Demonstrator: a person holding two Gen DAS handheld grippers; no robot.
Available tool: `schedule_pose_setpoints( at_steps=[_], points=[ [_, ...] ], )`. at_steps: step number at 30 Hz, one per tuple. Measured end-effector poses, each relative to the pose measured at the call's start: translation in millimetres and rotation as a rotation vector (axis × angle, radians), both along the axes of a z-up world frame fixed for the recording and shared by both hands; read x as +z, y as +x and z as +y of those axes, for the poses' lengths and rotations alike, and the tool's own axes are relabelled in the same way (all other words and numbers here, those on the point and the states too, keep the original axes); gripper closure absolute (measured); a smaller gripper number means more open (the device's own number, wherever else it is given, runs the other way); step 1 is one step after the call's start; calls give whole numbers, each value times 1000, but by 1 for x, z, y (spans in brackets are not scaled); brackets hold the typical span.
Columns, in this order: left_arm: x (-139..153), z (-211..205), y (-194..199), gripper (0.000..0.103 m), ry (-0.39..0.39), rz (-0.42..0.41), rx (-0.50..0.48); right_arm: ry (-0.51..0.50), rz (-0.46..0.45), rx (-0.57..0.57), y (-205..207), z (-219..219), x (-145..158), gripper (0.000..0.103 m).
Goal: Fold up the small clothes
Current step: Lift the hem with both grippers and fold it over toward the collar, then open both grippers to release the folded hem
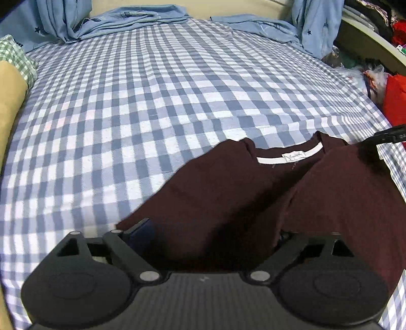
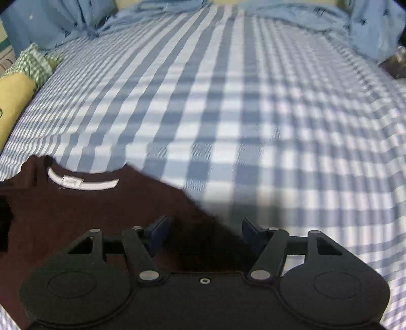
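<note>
Over the checked bedsheet [image 1: 152,101], left gripper [image 1: 210,236] and right gripper [image 2: 205,228] low, fingers [image 2: 159,228] spread wide, straddling maroon shirt [image 1: 228,190] edges, gripping nothing.

1. The checked bed sheet [image 1: 152,101] lies bare across the middle and far part of the bed.
2. The maroon shirt [image 1: 228,198] covers the near part.
3. Bunched blue bedding [image 1: 132,20] lines the far edge.
4. A green checked cloth [image 2: 35,63] borders the left side.
5. Piled red clutter [image 1: 395,99] crowds the right side.

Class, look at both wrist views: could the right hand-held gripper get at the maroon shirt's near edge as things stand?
Probably yes: the right hand-held gripper stands open right over the maroon shirt edge, with nothing between.
</note>
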State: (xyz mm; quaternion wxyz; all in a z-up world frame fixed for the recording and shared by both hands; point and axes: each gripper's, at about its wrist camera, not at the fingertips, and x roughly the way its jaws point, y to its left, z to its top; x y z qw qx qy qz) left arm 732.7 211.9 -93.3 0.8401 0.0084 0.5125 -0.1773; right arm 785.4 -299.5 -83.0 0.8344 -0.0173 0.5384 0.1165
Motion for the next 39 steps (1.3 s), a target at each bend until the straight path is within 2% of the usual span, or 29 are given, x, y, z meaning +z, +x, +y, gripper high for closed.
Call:
schedule_pose_setpoints(
  at_steps=[2,7,10,12,14,16,17,19,21,22,23,26,28,31,33,37,39],
  points=[
    [7,3,9,9,-19,16,4,-17,-42,25,-7,-6,10,33],
    [26,-4,14,9,25,-6,-28,182,-50,151,-42,-2,16,33],
    [34,-5,20,9,62,12,-32,188,-53,196,-58,10,5,33],
    [40,-1,24,9,80,39,-4,203,-27,188,-57,12,-7,33],
    [44,0,25,7,115,57,8,183,0,133,-51,9,-26,36],
    [50,-2,21,7,158,48,-24,154,7,86,-45,5,-39,52],
    [55,-3,20,7,173,41,-41,179,5,57,-46,1,-42,52],
    [67,6,21,7,115,38,-36,223,-2,35,-44,-1,-42,55],
    [79,28,24,7,-7,28,17,227,-4,33,-46,-2,-42,60],
    [83,39,25,7,-44,14,48,227,-4,30,-49,-8,-39,62],
    [88,50,24,7,-38,-28,97,229,-5,27,-49,-8,-39,62],
    [102,76,17,6,61,-162,256,227,-2,28,-48,-18,-41,62],
    [107,83,5,6,70,-222,281,207,-3,35,-51,-17,-43,62],
    [106,75,-19,3,60,-276,227,190,2,45,-52,-19,-41,57],
    [97,60,-41,2,50,-299,171,234,-6,21,-53,-22,-32,52],
    [61,29,-81,2,61,-328,111,298,-137,-35,-52,-37,-11,38],
    [39,12,-98,2,91,-327,99,316,-131,-99,-44,-52,-14,37]
  ],
)
